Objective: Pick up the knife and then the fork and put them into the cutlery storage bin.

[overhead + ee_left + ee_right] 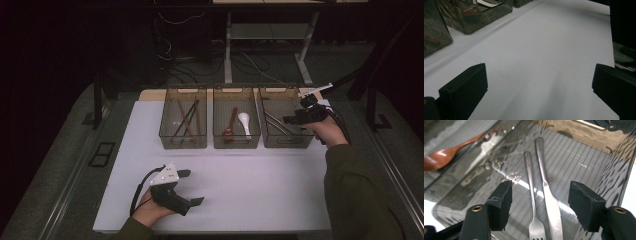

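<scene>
White table (250,190), three clear bins at centre. Right gripper (540,200) hovers over right bin (285,117), jaws apart, empty; fork (531,195) and knife (547,195) lie below. Left gripper (192,187), lower left, wide open.

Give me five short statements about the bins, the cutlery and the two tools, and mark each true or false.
1. Three clear bins stand in a row. True.
2. The fork and knife lie in the middle bin. False: they lie in the right-hand bin.
3. The right tool is open above them. True.
4. The left tool grips a spoon. False: it is open over bare table.
5. The wooden spoon shares a bin with a white spoon. True.
</scene>
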Action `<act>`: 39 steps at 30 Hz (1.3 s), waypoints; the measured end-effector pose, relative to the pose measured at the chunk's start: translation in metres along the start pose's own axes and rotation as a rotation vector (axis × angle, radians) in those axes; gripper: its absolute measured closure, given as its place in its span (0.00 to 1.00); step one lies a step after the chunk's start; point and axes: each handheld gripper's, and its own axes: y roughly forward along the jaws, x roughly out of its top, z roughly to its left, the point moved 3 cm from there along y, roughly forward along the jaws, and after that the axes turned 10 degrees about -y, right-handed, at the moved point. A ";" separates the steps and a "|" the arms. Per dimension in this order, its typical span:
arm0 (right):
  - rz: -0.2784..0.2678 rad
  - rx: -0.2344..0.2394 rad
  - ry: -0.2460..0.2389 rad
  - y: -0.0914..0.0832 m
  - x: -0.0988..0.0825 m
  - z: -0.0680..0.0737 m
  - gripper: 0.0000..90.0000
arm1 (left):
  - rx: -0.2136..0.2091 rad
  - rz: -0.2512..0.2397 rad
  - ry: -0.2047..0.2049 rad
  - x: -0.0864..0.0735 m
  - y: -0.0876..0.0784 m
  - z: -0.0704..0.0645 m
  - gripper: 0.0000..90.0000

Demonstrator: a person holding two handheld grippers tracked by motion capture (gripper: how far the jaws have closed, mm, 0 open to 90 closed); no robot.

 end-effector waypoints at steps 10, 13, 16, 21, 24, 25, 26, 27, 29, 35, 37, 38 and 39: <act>-0.126 0.030 0.040 -0.016 -0.009 0.009 0.25 | 0.005 0.007 -0.007 0.001 0.002 0.003 0.00; -0.136 0.034 0.030 -0.019 -0.013 0.014 0.23 | 0.012 0.007 -0.001 0.002 0.002 0.004 0.00; -0.148 0.037 0.005 -0.023 -0.016 0.021 0.22 | 0.018 -0.001 -0.007 0.002 0.001 0.006 0.00; -0.184 0.048 -0.015 -0.032 -0.021 0.032 0.21 | 0.027 -0.006 -0.015 0.003 0.000 0.011 0.00; -0.214 0.062 -0.021 -0.038 -0.026 0.040 0.21 | 0.026 -0.007 -0.017 0.003 -0.001 0.012 0.00; -0.226 0.067 -0.023 -0.039 -0.027 0.043 0.21 | 0.024 -0.008 -0.018 0.003 -0.001 0.012 0.00; -0.236 0.073 -0.027 -0.041 -0.030 0.046 0.21 | 0.024 -0.008 -0.018 0.003 -0.001 0.011 0.00; -0.243 0.079 -0.033 -0.043 -0.032 0.049 0.20 | 0.024 -0.007 -0.016 0.003 -0.001 0.011 0.00; -0.252 0.083 -0.048 -0.045 -0.036 0.055 0.20 | 0.025 -0.004 -0.013 0.002 -0.001 0.011 0.00; -0.256 0.101 -0.092 -0.050 -0.051 0.075 0.20 | 0.026 -0.011 -0.015 0.002 -0.003 0.011 0.00; -0.257 0.109 -0.097 -0.052 -0.057 0.082 0.20 | 0.026 -0.012 -0.017 0.002 -0.003 0.012 0.00; -0.268 0.110 -0.095 -0.053 -0.060 0.084 0.20 | 0.026 -0.014 -0.019 0.002 -0.003 0.012 0.00; -0.277 0.115 -0.089 -0.054 -0.063 0.087 0.20 | 0.026 -0.014 -0.019 0.001 -0.004 0.011 0.00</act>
